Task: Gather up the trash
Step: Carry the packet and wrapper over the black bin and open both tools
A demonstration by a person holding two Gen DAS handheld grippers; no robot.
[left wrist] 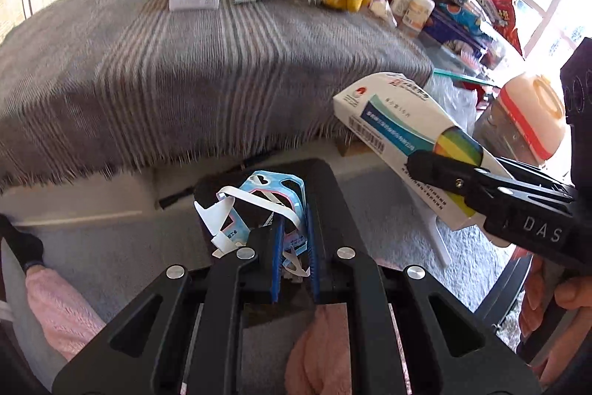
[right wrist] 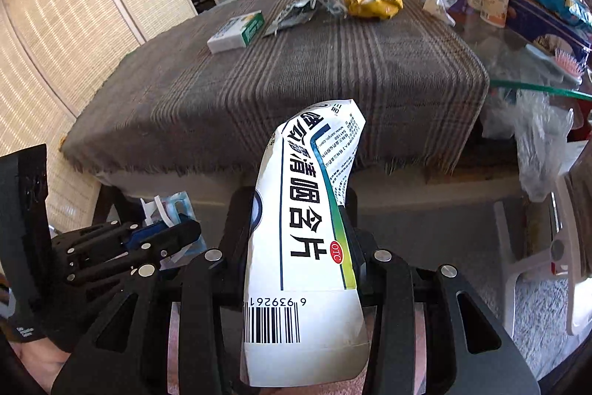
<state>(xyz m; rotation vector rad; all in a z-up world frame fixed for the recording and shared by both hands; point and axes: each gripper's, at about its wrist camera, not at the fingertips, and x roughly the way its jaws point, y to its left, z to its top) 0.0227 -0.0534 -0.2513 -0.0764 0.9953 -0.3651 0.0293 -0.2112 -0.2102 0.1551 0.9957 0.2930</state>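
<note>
As counted: two tools (left wrist: pixel 292 247), two pieces.

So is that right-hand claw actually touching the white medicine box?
Touching. In the right wrist view the right gripper has both fingers pressed against the white medicine box, which bends between them.

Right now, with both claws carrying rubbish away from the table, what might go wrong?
1. The left claw pinches only a corner of the torn blue-and-white wrapper; its loose strips could snag or tear free.
2. The right claw holds the white medicine box near one end, so the long free end might swing and slip.
3. The two claws are close together and could bump.
</note>
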